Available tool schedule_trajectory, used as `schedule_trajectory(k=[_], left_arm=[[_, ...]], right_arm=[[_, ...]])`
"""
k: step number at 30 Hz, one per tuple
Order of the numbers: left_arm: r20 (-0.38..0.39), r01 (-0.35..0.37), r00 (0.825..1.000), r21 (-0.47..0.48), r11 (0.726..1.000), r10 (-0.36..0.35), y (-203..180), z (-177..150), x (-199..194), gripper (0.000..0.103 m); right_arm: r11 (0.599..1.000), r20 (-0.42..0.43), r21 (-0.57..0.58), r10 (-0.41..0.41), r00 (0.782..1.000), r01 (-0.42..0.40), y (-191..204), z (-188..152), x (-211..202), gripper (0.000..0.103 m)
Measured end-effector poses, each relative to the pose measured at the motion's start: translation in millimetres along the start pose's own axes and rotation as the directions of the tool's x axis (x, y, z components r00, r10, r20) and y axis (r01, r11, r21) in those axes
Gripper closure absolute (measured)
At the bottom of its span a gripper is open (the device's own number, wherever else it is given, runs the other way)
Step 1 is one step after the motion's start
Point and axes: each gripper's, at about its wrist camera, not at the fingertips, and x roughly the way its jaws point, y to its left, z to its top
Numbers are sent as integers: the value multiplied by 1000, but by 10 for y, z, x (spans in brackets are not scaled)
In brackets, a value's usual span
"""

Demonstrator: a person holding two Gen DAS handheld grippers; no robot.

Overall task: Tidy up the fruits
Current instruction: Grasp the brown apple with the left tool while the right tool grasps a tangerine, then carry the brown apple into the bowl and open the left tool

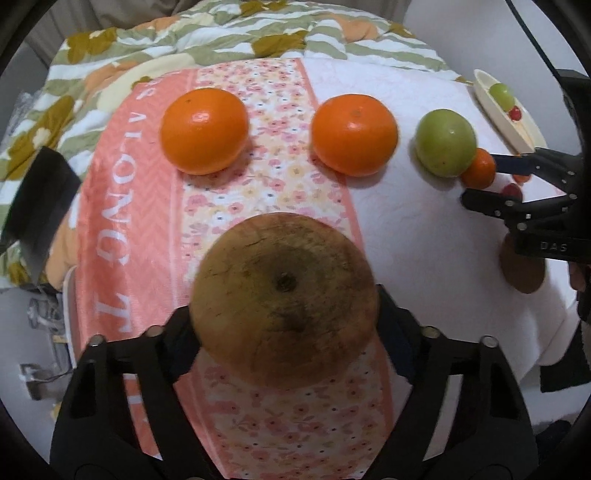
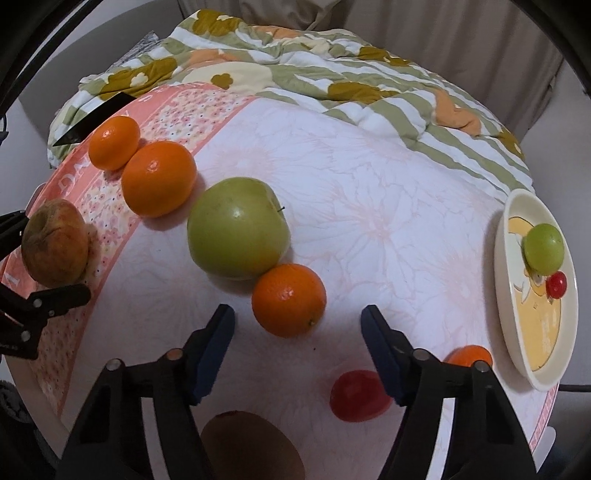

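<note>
The left tool (image 1: 284, 325) pinches the brown apple (image 1: 284, 295) across its middle, over the towel (image 1: 110, 221); it looks firm, smooth, weighty; the right tool (image 2: 299, 321) stands spread, nothing gripped, an orange (image 2: 289, 300) just ahead, best taken at its widest

Home bedroom: rumpled floral quilt (image 2: 332, 70) (bedding), towel-covered table (image 2: 369, 206), curtain (image 2: 406, 22) behind.
</note>
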Motion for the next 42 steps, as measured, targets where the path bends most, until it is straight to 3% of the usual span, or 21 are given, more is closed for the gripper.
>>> schedule_trajectory(k=[14,19,30,42], left_arm=[[-10,-13,1000,-11,1000,13,10,-23,-21,20],[-4,-11,1000,-12,1000,11,6,-69,-38,20],[22,11,1000,-16,1000,-11,22,-98,-187,20],[140,39,989,35,999,-43,-29,34,-774,20]], right_arm=[[998,22,-54,28,999,-27,41,61,53,50],[997,35,-68,28,999,-26,72,59,26,69],[1000,61,-21,6,998,-4,40,45,-105,69],[997,135,68,-39,990,30,59,23,-669,69]])
